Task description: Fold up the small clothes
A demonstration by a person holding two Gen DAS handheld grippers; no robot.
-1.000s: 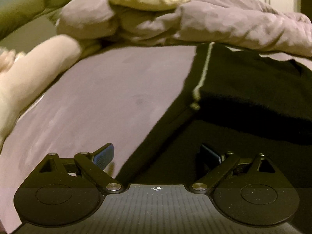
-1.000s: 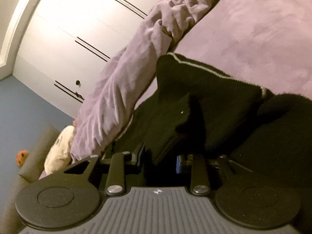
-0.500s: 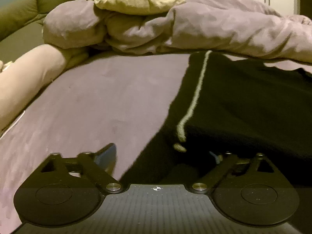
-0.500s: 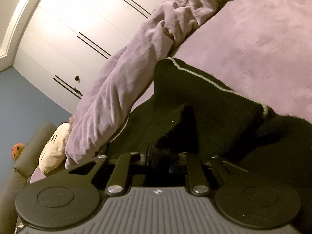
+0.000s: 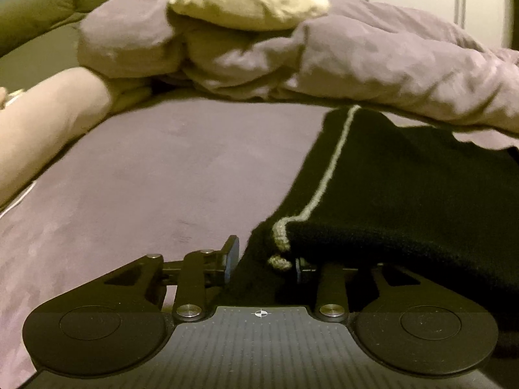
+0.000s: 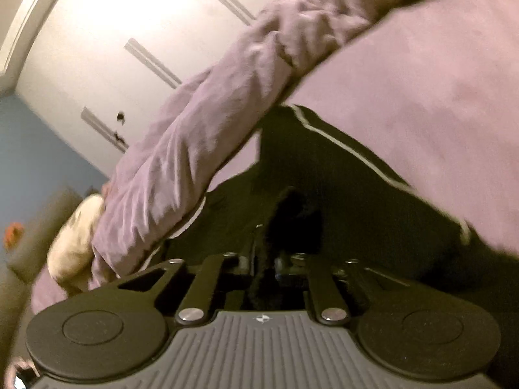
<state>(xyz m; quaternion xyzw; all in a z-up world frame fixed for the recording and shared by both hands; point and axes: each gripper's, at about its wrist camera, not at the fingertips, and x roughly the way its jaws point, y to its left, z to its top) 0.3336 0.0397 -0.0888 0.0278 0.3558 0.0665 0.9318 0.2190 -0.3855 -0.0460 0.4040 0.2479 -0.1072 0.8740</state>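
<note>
A black knit garment (image 5: 405, 188) with a pale trim line lies on the purple bed sheet (image 5: 155, 175), right of centre in the left wrist view. My left gripper (image 5: 262, 261) has its fingers closed in on the garment's near corner, where the trim curls. In the right wrist view the same garment (image 6: 324, 175) fills the middle. My right gripper (image 6: 269, 265) is shut on a black fold of it, which stands up between the fingers.
A rumpled purple duvet (image 5: 356, 52) lies across the far side of the bed, with a cream cushion (image 5: 246, 0) on top. A pink pillow (image 5: 48, 120) is at the left. White wardrobe doors (image 6: 136, 48) stand behind.
My left gripper moved forward to the garment's corner and its fingers closed from wide open onto the edge. My right gripper kept its hold and swung, blurring its view.
</note>
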